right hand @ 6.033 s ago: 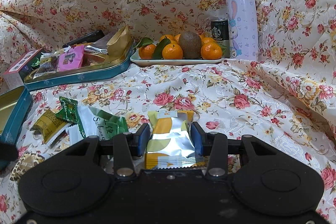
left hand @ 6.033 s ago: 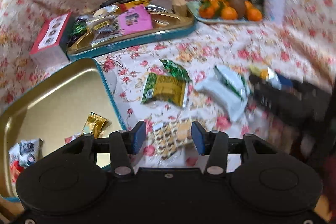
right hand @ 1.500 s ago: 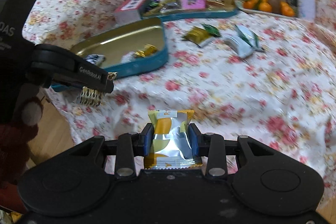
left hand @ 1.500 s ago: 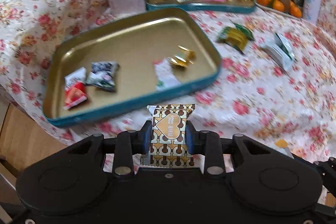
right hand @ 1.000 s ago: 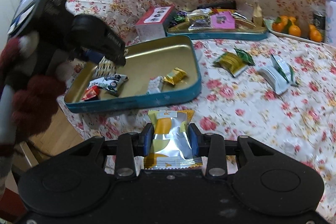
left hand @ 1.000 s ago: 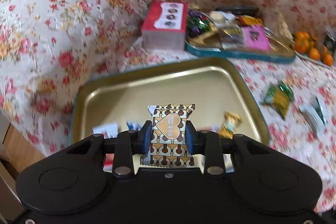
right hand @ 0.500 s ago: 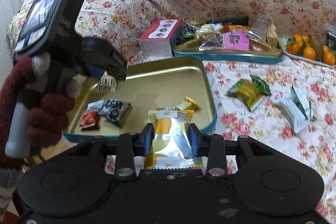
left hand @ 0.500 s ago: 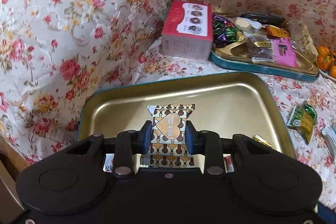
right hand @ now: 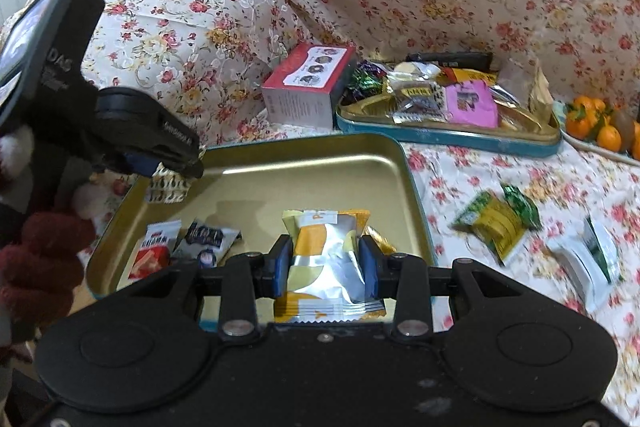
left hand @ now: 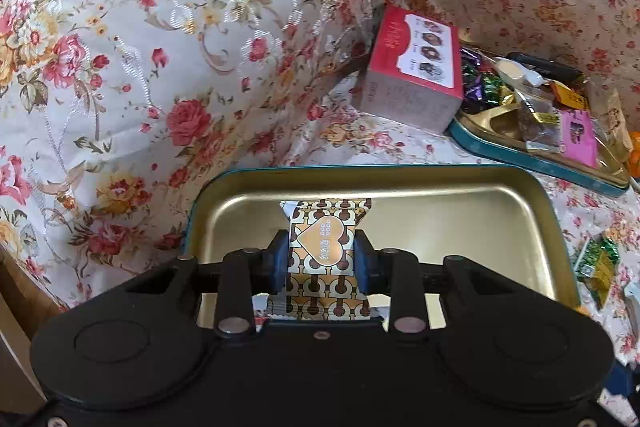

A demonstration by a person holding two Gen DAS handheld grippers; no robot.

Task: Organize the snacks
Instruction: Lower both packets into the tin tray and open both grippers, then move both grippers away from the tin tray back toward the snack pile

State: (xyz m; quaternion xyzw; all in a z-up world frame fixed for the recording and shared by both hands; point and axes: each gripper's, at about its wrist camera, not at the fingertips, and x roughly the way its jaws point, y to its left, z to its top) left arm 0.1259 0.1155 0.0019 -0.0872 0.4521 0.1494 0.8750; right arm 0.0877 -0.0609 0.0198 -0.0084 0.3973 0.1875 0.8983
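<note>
My left gripper point(left hand: 321, 261) is shut on a brown-and-gold patterned snack packet point(left hand: 322, 247) and holds it over the near left part of the gold tin tray point(left hand: 440, 183). In the right wrist view the left gripper point(right hand: 176, 163) hangs over the tray's point(right hand: 320, 147) left rim with that packet point(right hand: 168, 187). My right gripper point(right hand: 325, 267) is shut on a yellow-and-silver snack packet point(right hand: 326, 255) above the tray's near side. A red-white packet point(right hand: 154, 247), a dark packet point(right hand: 206, 239) and a gold candy point(right hand: 380, 239) lie in the tray.
A second tin tray point(right hand: 448, 135) full of snacks and a red box point(right hand: 308, 87) stand behind. A green-yellow packet point(right hand: 496, 223) and a white-green packet point(right hand: 588, 263) lie on the floral cloth at right. Oranges point(right hand: 592, 123) sit on a plate far right.
Both grippers lifted their packets from the cloth and carried them left to the gold tray. In the last half second both moved in closer over it.
</note>
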